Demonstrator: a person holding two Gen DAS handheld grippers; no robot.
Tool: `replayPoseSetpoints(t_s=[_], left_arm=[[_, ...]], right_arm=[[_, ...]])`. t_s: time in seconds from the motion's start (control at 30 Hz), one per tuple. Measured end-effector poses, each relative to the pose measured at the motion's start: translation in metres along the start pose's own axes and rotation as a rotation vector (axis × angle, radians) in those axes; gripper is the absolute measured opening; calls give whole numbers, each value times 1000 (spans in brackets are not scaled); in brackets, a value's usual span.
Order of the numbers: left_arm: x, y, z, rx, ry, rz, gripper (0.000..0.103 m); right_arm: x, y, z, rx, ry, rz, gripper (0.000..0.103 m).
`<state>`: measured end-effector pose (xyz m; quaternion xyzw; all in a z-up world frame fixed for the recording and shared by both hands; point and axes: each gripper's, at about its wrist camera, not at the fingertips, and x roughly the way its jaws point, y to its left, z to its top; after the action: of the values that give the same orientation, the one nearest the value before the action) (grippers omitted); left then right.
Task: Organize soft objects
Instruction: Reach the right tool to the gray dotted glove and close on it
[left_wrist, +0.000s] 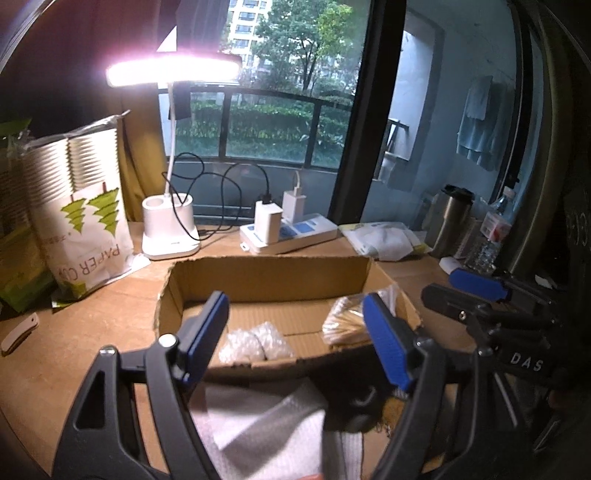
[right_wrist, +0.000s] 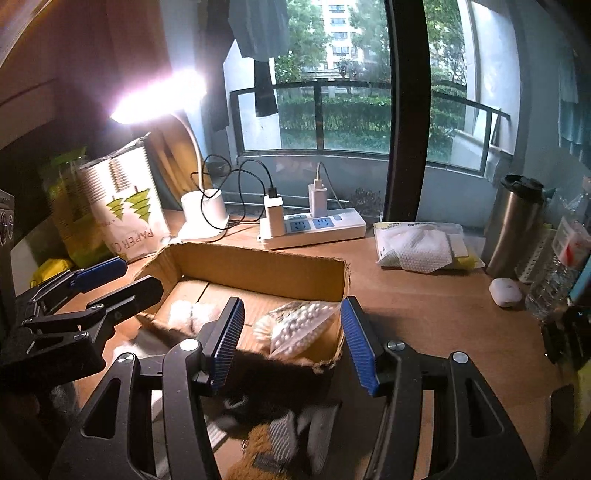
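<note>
An open cardboard box (left_wrist: 266, 273) (right_wrist: 258, 266) sits mid-table. Inside lie a bubble-wrap bundle (left_wrist: 255, 345) (right_wrist: 190, 312) and a clear bag of cotton swabs (left_wrist: 345, 325) (right_wrist: 299, 326). In front of the box lie a white cloth (left_wrist: 266, 432) and a dark brown-and-black sock (right_wrist: 273, 435) (left_wrist: 354, 406). My left gripper (left_wrist: 295, 339) is open and empty, over the box's near wall and the cloth. My right gripper (right_wrist: 291, 343) is open and empty, over the sock and the box's near right corner. Each gripper also shows in the other's view, the right (left_wrist: 465, 291) and the left (right_wrist: 114, 280).
A lit desk lamp (left_wrist: 170, 229), a power strip with chargers (right_wrist: 314, 225), a paper-cup pack (left_wrist: 85, 221), a white padded packet (right_wrist: 421, 247), a steel tumbler (right_wrist: 513, 225), a water bottle (right_wrist: 561, 266) and a white earbud case (right_wrist: 504, 291) stand around the box.
</note>
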<state>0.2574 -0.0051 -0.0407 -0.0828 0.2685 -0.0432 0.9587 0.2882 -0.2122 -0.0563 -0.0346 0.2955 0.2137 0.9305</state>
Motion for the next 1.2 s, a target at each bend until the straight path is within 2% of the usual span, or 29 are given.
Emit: replayPoseSetpoints(t_s=[0.33, 0.7, 0.97, 1.2], left_arm=[[-36, -5, -23, -2, -18, -2, 76], [-51, -15, -57, 25, 22, -3, 76], [-40, -16, -82, 41, 93, 13, 76], [-33, -19, -91, 65, 118, 17, 76]], right_arm=[[-34, 13, -25, -14, -13, -5, 58], [-57, 11, -56, 9, -12, -21, 58], [-54, -6, -82, 43, 36, -45, 58], [-38, -12, -98, 75, 81, -36, 58]])
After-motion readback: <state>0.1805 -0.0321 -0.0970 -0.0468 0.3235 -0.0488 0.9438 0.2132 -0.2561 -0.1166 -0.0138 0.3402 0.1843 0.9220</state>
